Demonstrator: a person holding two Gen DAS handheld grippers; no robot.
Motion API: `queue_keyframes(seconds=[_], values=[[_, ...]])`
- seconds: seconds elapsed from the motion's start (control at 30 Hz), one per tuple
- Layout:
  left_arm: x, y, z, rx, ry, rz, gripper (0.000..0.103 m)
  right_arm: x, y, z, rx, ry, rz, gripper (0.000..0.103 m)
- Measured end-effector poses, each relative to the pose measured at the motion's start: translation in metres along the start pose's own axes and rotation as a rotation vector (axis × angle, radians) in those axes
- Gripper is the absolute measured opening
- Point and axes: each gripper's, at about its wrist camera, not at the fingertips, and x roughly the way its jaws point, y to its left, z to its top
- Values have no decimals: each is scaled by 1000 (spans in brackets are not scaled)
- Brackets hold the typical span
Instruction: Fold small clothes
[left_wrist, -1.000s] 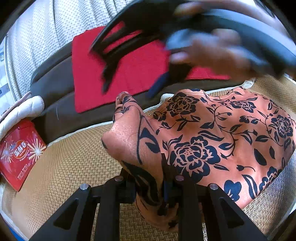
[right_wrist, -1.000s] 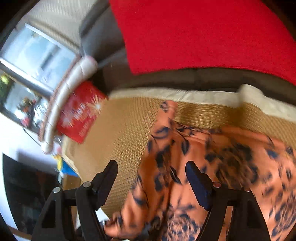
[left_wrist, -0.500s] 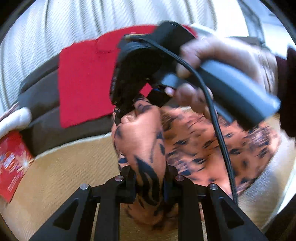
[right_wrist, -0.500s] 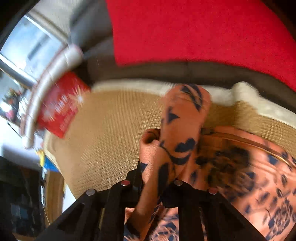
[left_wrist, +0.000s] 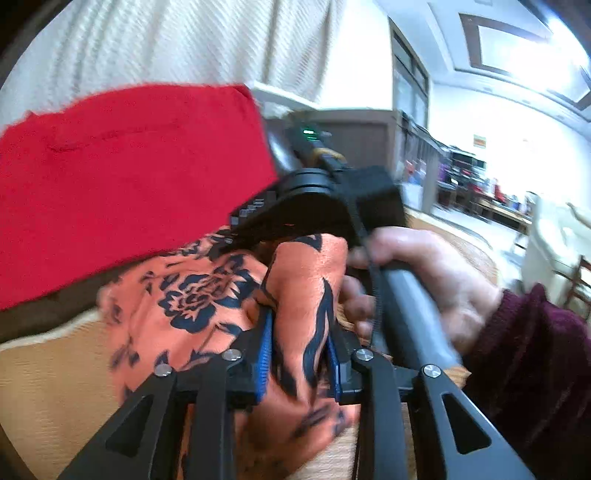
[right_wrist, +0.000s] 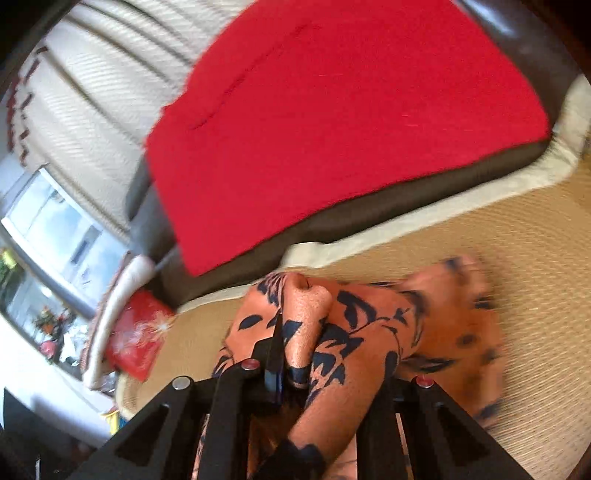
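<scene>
Two grippers each pinch the same orange flowered cloth (left_wrist: 192, 306). From the left wrist camera, the left gripper (left_wrist: 300, 354) is squeezed tight on a bunched fold of it, with the blue pads (left_wrist: 264, 354) pressed against both sides. The right gripper (left_wrist: 295, 206) is just ahead, held by a hand (left_wrist: 424, 280) in a dark red sleeve (left_wrist: 532, 369). A red cloth (left_wrist: 129, 177) lies behind.

From the right wrist camera, the right gripper (right_wrist: 295, 347) is closed on a fold of the orange flowered cloth (right_wrist: 369, 332). The rest trails over the woven mat (right_wrist: 535, 240). The red cloth (right_wrist: 332, 122) is spread behind, and a red packet (right_wrist: 136, 343) sits well off to the left.
</scene>
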Motion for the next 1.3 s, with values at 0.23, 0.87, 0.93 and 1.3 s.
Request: queue_keyframes(seconds=[0.23, 0.87, 0.93, 1.3], values=[[-12, -1, -2, 9, 35, -113, 74, 12, -91, 2, 152, 37, -88, 19], [-16, 99, -39, -216, 176, 176, 79, -49, 1, -42, -43, 38, -161, 27], [-5, 92, -45, -174, 233, 201, 79, -18, -6, -53, -8, 158, -257, 26], [1, 94, -54, -187, 256, 185, 83, 13, 1, -3, 66, 33, -300, 27]])
